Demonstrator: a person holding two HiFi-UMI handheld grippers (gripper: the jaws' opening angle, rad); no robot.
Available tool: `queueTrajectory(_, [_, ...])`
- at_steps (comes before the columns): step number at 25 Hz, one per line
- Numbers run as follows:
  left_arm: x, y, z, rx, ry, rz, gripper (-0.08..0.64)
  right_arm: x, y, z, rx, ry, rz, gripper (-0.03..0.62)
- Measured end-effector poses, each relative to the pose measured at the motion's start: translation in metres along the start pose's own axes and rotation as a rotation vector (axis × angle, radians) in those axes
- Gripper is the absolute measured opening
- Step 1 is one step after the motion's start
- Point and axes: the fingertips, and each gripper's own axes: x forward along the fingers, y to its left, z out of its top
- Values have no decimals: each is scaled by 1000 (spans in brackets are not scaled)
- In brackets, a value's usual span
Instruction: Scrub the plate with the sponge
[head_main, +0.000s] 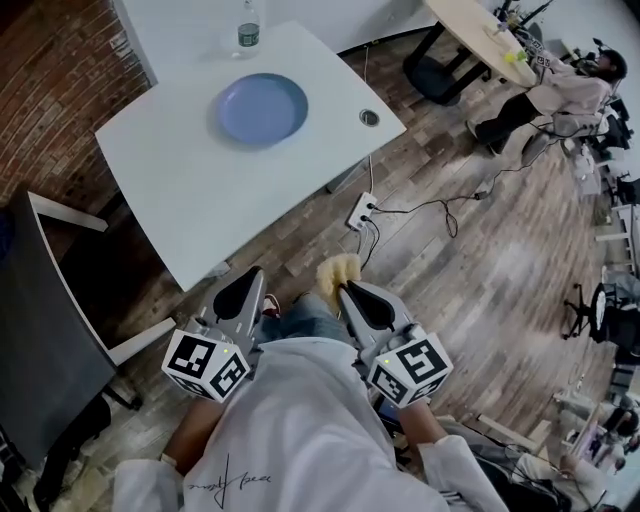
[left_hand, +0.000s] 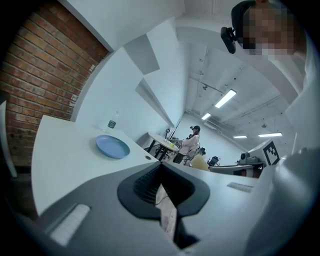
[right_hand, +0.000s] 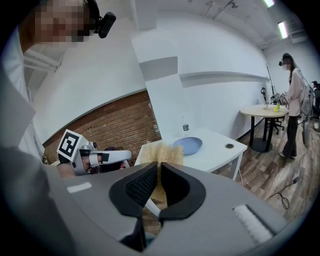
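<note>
The blue plate (head_main: 262, 110) lies empty on the white table (head_main: 190, 190), far ahead of both grippers; it also shows in the left gripper view (left_hand: 112, 146) and the right gripper view (right_hand: 187, 145). My right gripper (head_main: 350, 292) is held close to my body, off the table, shut on a yellow sponge (head_main: 338, 272). In its own view the sponge (right_hand: 161, 152) sticks out past the gripper (right_hand: 158, 175). My left gripper (head_main: 243, 290) hangs beside it, shut and empty (left_hand: 160, 172).
A clear water bottle (head_main: 248, 28) stands behind the plate. A dark chair (head_main: 50, 330) is at the left of the table. A power strip (head_main: 361, 210) and cables lie on the wood floor. A person (head_main: 560, 90) is at a round table (head_main: 480, 25), far right.
</note>
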Motion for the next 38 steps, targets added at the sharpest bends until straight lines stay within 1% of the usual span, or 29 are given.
queueTrajectory(5, [4, 15, 1, -2, 7, 20, 5, 18, -3, 10, 0, -14, 24, 29])
queueTrajectory(13, [31, 37, 28, 7, -29, 61, 5, 55, -27, 34, 17, -47, 75, 31])
queueTrajectory(16, [39, 51, 48, 15, -70, 110, 3, 74, -34, 46, 0, -35, 106, 31])
queueTrajectory(18, [46, 59, 58, 19, -81, 147, 2, 85, -42, 52, -9, -23, 130, 31])
queueTrajectory(23, [83, 79, 65, -2, -71, 195, 2, 115, -76, 73, -7, -3, 169, 31])
queueTrajectory(32, [124, 118, 86, -9, -71, 347, 2, 172, -113, 102, -46, 70, 277, 29])
queueTrajectory(35, [138, 131, 97, -15, -96, 395, 2, 192, -127, 112, -67, 90, 303, 29])
queueTrajectory(38, [150, 138, 109, -35, -136, 426, 2, 209, -142, 120, -78, 108, 333, 29])
